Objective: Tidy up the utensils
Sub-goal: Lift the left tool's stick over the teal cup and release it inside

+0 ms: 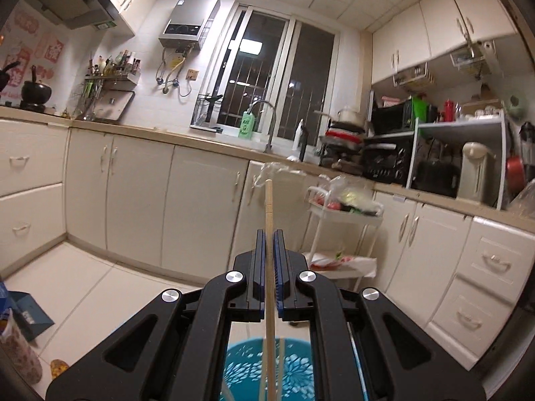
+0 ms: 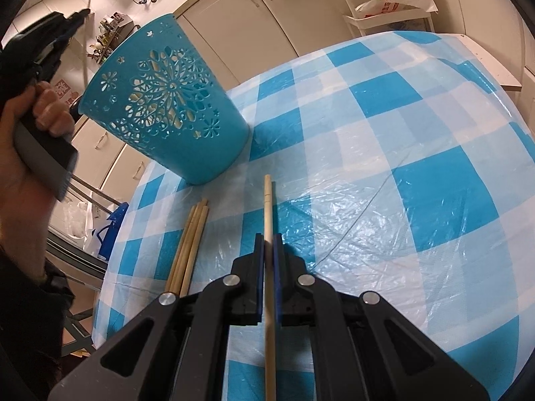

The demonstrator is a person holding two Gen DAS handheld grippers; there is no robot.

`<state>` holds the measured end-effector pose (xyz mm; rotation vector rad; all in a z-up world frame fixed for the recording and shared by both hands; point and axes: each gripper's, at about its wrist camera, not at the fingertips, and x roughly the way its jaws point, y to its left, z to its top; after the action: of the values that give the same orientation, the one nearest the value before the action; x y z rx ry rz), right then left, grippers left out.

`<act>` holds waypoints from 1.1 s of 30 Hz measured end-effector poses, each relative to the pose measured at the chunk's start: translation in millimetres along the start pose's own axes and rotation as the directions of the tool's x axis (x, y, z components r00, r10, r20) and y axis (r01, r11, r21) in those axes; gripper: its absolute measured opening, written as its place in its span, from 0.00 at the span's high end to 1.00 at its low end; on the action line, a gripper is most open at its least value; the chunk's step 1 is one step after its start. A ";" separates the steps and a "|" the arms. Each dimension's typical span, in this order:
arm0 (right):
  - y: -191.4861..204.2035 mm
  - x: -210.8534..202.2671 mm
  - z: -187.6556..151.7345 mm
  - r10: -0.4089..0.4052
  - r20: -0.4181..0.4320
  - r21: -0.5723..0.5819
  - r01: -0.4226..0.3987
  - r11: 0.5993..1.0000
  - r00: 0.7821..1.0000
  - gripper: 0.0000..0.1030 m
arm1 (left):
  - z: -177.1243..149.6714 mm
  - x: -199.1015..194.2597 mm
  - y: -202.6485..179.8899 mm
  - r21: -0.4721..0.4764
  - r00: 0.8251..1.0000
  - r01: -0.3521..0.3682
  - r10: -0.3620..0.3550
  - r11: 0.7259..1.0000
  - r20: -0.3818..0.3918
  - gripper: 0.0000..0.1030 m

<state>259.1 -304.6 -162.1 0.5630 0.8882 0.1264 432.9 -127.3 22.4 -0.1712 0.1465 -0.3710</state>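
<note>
A teal perforated cup (image 2: 167,100) stands on the blue checked tablecloth (image 2: 384,167); its rim also shows below my left gripper (image 1: 284,367), with chopsticks inside. My left gripper (image 1: 269,234) is shut on a wooden chopstick (image 1: 268,207), held upright above the cup; it also shows in the right wrist view (image 2: 72,21). My right gripper (image 2: 268,237) is shut on another wooden chopstick (image 2: 267,200), just above the cloth, near the cup's base. Three more chopsticks (image 2: 190,244) lie together on the cloth to its left.
Kitchen cabinets (image 1: 140,193) and a counter with a sink tap (image 1: 271,123) lie ahead of the left gripper. A white trolley (image 1: 344,220) with bags stands by the cabinets. The table edge runs along the left (image 2: 110,267).
</note>
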 end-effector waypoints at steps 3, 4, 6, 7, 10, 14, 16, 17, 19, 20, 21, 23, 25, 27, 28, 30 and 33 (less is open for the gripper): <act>-0.6 0.2 0.3 0.005 -0.001 0.005 -0.005 1.000 1.000 0.94 | -8.2 0.1 0.1 0.017 1.000 -0.015 0.015 1.000 -0.005 0.95; -0.6 -0.4 0.3 0.006 -0.001 0.006 -0.006 1.000 1.000 0.94 | -11.0 0.1 -0.4 0.019 1.000 -0.017 0.017 1.000 -0.007 0.95; -0.9 -0.6 0.4 0.007 -0.001 0.006 -0.007 1.000 1.000 0.94 | -15.9 -0.9 -0.4 0.019 1.000 -0.020 0.020 1.000 -0.013 0.95; -1.0 -0.8 0.4 0.007 -0.001 0.007 -0.007 1.000 1.000 0.94 | -17.6 -2.3 -0.5 0.019 1.000 -0.021 0.021 1.000 -0.015 0.95; -1.0 -0.9 0.4 0.007 -0.001 0.007 -0.007 1.000 1.000 0.94 | -22.4 -4.9 0.5 0.017 0.999 -0.032 0.032 0.999 -0.015 0.95; -1.1 -1.1 0.5 0.007 -0.001 0.006 -0.007 1.000 1.000 0.94 | -30.2 -7.6 0.5 0.021 0.999 -0.037 0.037 0.999 -0.022 0.95; -1.2 -1.1 0.5 0.007 -0.001 0.006 -0.007 1.000 1.000 0.94 | -35.5 -7.7 0.8 0.026 0.999 -0.038 0.039 0.999 -0.033 0.95; -1.2 -1.2 0.5 0.007 -0.001 0.006 -0.007 1.000 1.000 0.94 | -37.4 -8.3 1.0 0.030 0.998 -0.039 0.040 0.999 -0.037 0.95; -1.3 -1.2 0.5 0.007 -0.001 0.006 -0.007 1.000 1.000 0.94 | -42.1 -8.5 1.1 0.040 0.998 -0.039 0.041 0.998 -0.051 0.95; -1.4 -1.2 0.5 0.007 -0.001 0.006 -0.007 1.000 1.000 0.94 | -45.2 -9.0 1.2 0.046 0.997 -0.040 0.042 0.998 -0.062 0.95; -1.5 -1.3 0.5 0.007 -0.001 0.007 -0.007 1.000 1.000 0.94 | -48.3 -9.1 1.3 0.054 0.996 -0.039 0.043 0.998 -0.078 0.95; -1.4 -1.3 0.5 0.008 -0.001 0.007 -0.008 1.000 1.000 0.94 | -52.5 -9.4 2.2 0.064 0.994 -0.040 0.046 0.997 -0.103 0.89; -1.3 -1.2 0.4 0.011 -0.003 0.006 -0.011 1.000 1.000 0.94 | -56.4 -12.8 6.2 0.062 0.991 -0.045 0.053 0.997 -0.124 0.80; -1.5 -1.4 0.4 0.015 -0.004 0.008 -0.015 1.000 1.000 0.94 | -56.8 -18.0 11.2 0.052 0.989 -0.056 0.062 0.997 -0.132 0.72; -2.0 -1.7 0.6 0.018 -0.003 0.009 -0.018 1.000 1.000 0.94 | -55.7 -22.6 14.2 0.044 0.989 -0.062 0.067 0.997 -0.132 0.67; -3.5 -2.4 1.0 0.026 -0.001 0.017 -0.026 1.000 1.000 0.94 | -52.3 -32.3 19.4 0.032 0.990 -0.074 0.077 0.997 -0.120 0.60; -6.2 -5.2 1.5 0.042 0.013 0.031 -0.043 0.999 0.999 0.94 | -47.2 -53.3 29.8 0.006 0.990 -0.094 0.094 0.996 -0.102 0.51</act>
<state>256.2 -312.2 -160.9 0.6112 0.8677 0.1476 386.0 -86.6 -23.4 -0.1434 0.2540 -0.2858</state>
